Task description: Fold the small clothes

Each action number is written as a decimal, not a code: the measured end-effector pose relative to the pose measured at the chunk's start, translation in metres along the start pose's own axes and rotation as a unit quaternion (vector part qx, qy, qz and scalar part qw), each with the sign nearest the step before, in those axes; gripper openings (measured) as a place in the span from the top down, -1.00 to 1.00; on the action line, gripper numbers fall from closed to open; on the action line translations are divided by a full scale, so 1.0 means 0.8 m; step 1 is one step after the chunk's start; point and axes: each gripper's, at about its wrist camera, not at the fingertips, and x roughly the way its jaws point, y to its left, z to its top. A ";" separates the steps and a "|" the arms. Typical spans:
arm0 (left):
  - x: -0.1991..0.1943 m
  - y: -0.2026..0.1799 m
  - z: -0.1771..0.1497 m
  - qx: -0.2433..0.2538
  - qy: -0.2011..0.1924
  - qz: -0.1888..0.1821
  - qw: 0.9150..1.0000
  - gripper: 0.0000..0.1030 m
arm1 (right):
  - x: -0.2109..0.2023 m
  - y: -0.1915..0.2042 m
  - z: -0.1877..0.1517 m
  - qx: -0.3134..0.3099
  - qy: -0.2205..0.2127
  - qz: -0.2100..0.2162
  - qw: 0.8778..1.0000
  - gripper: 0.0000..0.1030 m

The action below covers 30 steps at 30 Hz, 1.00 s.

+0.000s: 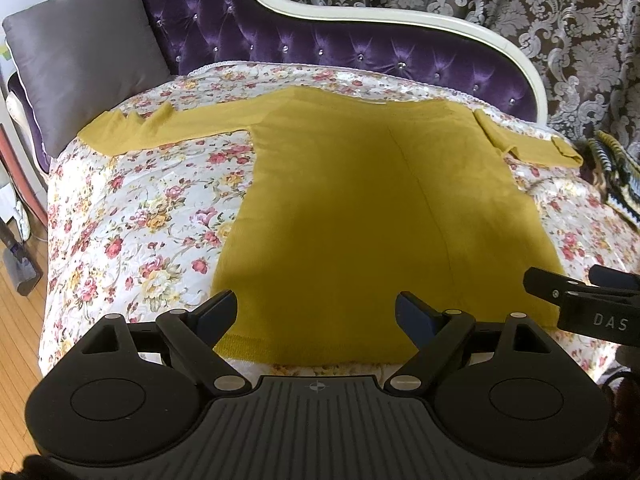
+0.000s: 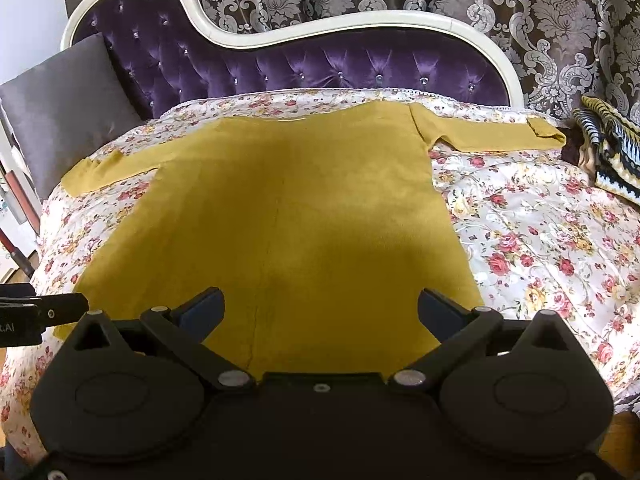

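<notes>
The left gripper [image 1: 316,312] hangs spread wide over the near hem of the mustard-yellow long-sleeved knit top [image 1: 376,208], which lies flat and unfolded on the floral quilted bed cover [image 1: 132,216], both sleeves stretched outward. The right gripper [image 2: 320,310] is likewise spread and empty above the hem, so by my reading no fold is made yet and all the folding remains.

"DAS" in pale letters on the right tongs [image 1: 580,292]; ".AI" on the left tongs [image 2: 40,308]
</notes>
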 end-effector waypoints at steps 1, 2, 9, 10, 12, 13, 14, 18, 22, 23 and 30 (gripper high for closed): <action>0.000 0.000 0.000 0.000 0.001 0.000 1.000 -0.67 | 0.000 0.000 0.000 0.001 0.000 0.000 1.000 -0.98; 0.001 0.000 0.000 0.000 0.002 0.000 1.000 -0.67 | 0.000 -0.001 -0.001 0.001 0.001 0.000 1.000 -0.98; 0.005 0.000 -0.001 -0.003 0.011 -0.003 1.000 -0.67 | 0.004 -0.003 -0.002 0.004 0.007 -0.001 1.000 -0.98; 0.005 0.000 -0.001 -0.003 0.012 -0.004 1.000 -0.67 | 0.004 -0.003 -0.002 0.004 0.008 -0.001 1.000 -0.98; 0.007 0.001 -0.001 -0.003 0.014 -0.004 1.000 -0.67 | 0.005 -0.003 -0.002 0.005 0.010 -0.001 1.000 -0.98; 0.008 0.001 -0.001 -0.004 0.015 -0.005 1.000 -0.67 | 0.006 -0.003 -0.002 0.004 0.011 -0.001 1.000 -0.98; 0.009 0.001 -0.001 -0.004 0.017 -0.005 1.000 -0.67 | 0.006 -0.003 -0.002 0.005 0.011 -0.001 1.000 -0.98; 0.012 0.002 0.000 -0.006 0.022 -0.007 1.000 -0.67 | 0.009 -0.003 -0.002 0.008 0.015 0.001 1.000 -0.98; 0.015 0.003 0.000 -0.008 0.027 -0.008 1.000 -0.67 | 0.012 -0.002 -0.003 0.007 0.020 0.001 1.000 -0.98; 0.016 0.004 0.000 -0.008 0.028 -0.009 1.000 -0.67 | 0.013 -0.002 -0.003 0.007 0.022 0.001 1.000 -0.98; 0.026 0.004 0.001 -0.008 0.043 -0.012 0.999 -0.67 | 0.020 -0.003 -0.002 0.006 0.034 -0.003 0.999 -0.98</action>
